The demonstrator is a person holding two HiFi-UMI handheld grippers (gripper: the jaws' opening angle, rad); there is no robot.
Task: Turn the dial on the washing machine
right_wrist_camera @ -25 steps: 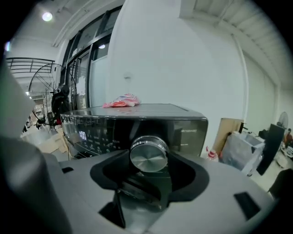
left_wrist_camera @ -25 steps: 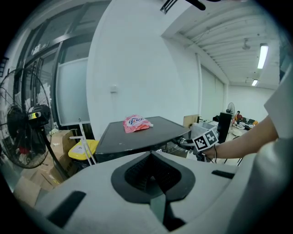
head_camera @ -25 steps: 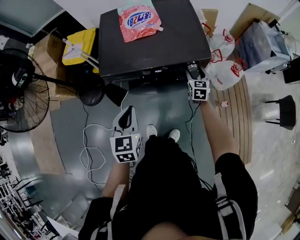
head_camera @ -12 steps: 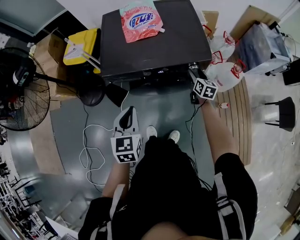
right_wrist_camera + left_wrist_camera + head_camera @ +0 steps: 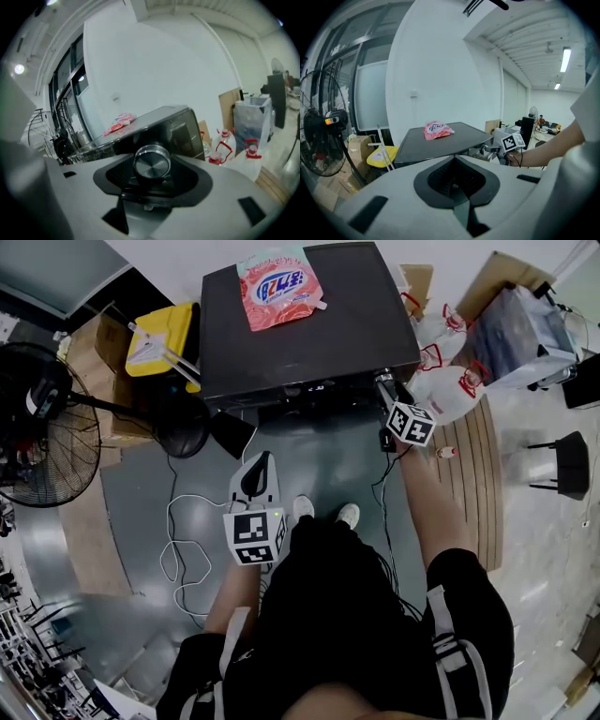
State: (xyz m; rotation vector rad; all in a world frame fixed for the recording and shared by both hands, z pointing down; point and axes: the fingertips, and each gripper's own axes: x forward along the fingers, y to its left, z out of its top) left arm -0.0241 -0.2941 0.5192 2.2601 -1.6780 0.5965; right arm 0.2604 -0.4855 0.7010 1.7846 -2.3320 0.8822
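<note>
So the dial [image 5: 152,161] is found on the front panel of the washing machine [image 5: 309,329], at its right-hand corner, and it's clamped between the jaws of the right claw [image 5: 383,382]. The left claw [image 5: 255,474] is held low over the grey floor [image 5: 319,460], well back from the machine, clenched with nothing in it. A pink detergent pouch [image 5: 277,285] is laid flat on the machine's dark lid.
</note>
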